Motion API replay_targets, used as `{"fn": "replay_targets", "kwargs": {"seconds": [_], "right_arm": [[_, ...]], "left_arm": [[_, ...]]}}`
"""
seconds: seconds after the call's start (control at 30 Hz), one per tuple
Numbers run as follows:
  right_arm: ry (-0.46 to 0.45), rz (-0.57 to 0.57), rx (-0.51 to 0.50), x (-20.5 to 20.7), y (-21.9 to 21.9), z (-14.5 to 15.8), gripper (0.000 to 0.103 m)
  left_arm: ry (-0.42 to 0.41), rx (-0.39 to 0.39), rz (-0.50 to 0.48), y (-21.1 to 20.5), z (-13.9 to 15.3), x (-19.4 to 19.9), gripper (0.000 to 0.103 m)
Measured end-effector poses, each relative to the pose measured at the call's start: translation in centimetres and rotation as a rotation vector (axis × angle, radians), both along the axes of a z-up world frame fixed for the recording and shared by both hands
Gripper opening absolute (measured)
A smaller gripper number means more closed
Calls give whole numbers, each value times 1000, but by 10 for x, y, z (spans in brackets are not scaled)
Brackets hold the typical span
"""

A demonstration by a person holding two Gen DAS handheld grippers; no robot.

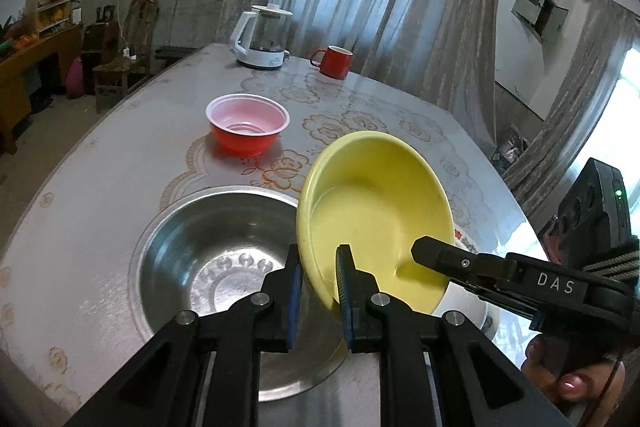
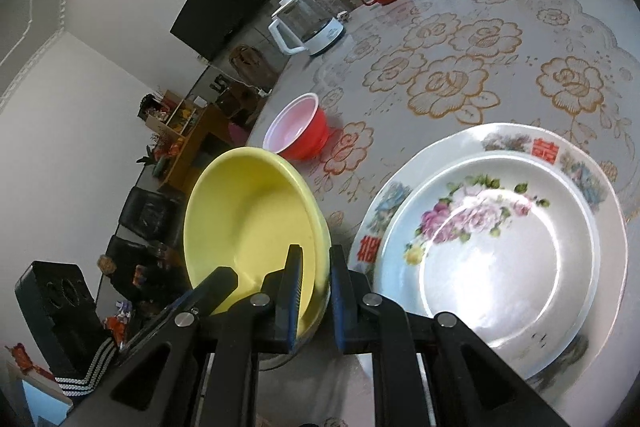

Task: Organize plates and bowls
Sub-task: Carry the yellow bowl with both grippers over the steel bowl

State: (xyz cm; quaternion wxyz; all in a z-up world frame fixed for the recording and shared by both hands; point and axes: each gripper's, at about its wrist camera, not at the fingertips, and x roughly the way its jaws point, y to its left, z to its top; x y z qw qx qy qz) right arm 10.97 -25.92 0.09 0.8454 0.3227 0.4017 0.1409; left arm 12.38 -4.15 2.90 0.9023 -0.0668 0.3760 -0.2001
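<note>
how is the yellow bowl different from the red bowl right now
The yellow bowl is tipped up on edge, held by both the left gripper and the right gripper; the red bowl sits upright on the table, untouched. The yellow bowl is yellow throughout; the red bowl has a pale pink-white inside. Both are empty.

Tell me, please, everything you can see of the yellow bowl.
The yellow bowl is a plain, smooth, glossy round bowl, plastic or glazed by its look, and empty. It is tilted steeply, its opening facing the cameras, lifted over the steel basin and beside the stacked flowered plates. Both grippers pinch its rim: the left gripper at one spot, the right gripper at another.
</note>
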Motion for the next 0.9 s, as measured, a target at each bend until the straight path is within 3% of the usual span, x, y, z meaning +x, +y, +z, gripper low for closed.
{"fn": "replay_targets", "kwargs": {"seconds": [0.53, 0.9], "right_arm": [[18, 68, -16, -4, 39, -6, 13], [66, 132, -90, 10, 70, -19, 15]], "left_arm": [[2, -16, 51, 38, -6, -18, 16], [27, 37, 88, 55, -25, -13, 16]]}}
